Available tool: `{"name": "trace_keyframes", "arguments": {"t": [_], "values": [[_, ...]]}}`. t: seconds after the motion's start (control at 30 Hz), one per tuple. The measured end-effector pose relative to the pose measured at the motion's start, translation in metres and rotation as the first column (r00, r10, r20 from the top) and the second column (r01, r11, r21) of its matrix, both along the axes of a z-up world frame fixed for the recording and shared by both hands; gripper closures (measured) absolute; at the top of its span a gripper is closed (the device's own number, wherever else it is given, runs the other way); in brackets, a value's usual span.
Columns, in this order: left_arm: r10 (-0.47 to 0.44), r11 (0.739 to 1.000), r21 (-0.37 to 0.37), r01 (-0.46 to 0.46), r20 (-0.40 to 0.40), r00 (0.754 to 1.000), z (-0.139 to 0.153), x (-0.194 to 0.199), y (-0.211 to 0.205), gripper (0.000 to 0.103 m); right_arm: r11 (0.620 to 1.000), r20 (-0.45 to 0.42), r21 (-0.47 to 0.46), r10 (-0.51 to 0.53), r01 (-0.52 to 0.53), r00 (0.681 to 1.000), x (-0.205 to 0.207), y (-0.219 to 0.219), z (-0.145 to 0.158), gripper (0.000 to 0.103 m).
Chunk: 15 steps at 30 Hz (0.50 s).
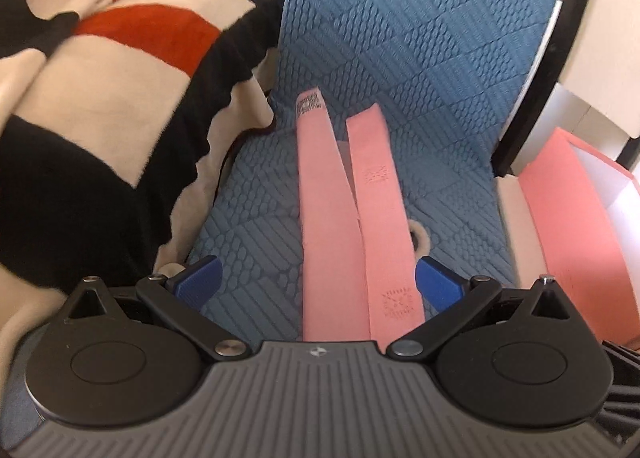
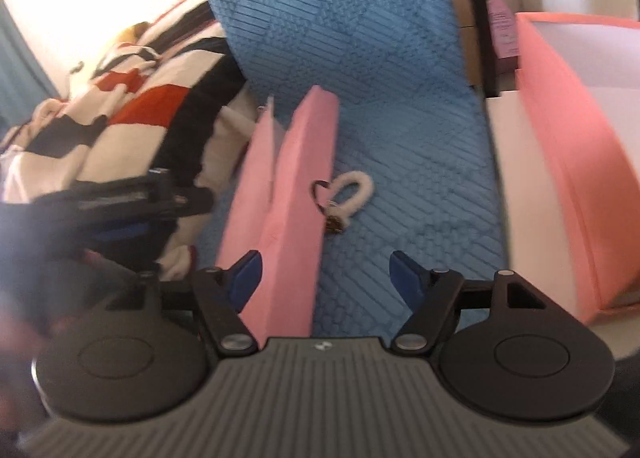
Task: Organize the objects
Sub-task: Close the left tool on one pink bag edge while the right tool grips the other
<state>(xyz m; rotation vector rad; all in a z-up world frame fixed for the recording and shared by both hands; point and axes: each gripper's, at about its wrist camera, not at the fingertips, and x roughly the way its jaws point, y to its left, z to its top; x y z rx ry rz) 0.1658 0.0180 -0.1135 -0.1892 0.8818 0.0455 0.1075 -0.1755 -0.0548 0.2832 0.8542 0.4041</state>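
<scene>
A pink open cardboard box (image 2: 568, 162) is seen at three o'clock, interior white; contents cannot be told. Left gripper (image 1: 316, 278) and right gripper (image 2: 326, 278) are spread wide over flat pink packets (image 1: 340, 218).

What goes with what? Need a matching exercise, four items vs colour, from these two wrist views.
1 bedspread
2 gift box
3 blanket
4 keyring loop

A white
B blue, textured
C pink outside, white inside
D red, black and cream

Pairs: 1-B, 2-C, 3-D, 4-A
</scene>
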Motion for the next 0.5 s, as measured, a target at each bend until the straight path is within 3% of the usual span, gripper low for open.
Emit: {"name": "trace_keyframes", "arguments": {"t": [0.13, 0.23, 0.4, 0.5], "values": [[0.023, 1.000, -0.008, -0.023, -0.022, 0.999, -0.012, 0.021, 0.001, 0.000, 0.997, -0.036, 0.030, 0.067, -0.066, 0.997, 0.016, 0.012, -0.009, 0.030], [0.037, 0.999, 0.013, -0.037, -0.036, 0.999, -0.019, 0.033, -0.002, 0.002, 0.994, -0.039, -0.016, 0.111, -0.111, 0.993, 0.028, 0.029, -0.018, 0.030], [0.050, 0.999, -0.005, -0.050, -0.065, 0.997, -0.033, 0.048, 0.000, 0.015, 0.979, -0.072, -0.041, 0.194, -0.198, 0.978, 0.050, 0.051, -0.037, 0.031], [0.057, 0.997, -0.044, -0.062, -0.093, 0.994, -0.045, 0.053, 0.005, 0.024, 0.977, -0.080, -0.035, 0.208, -0.211, 0.975, 0.060, 0.056, -0.048, 0.037]]}}
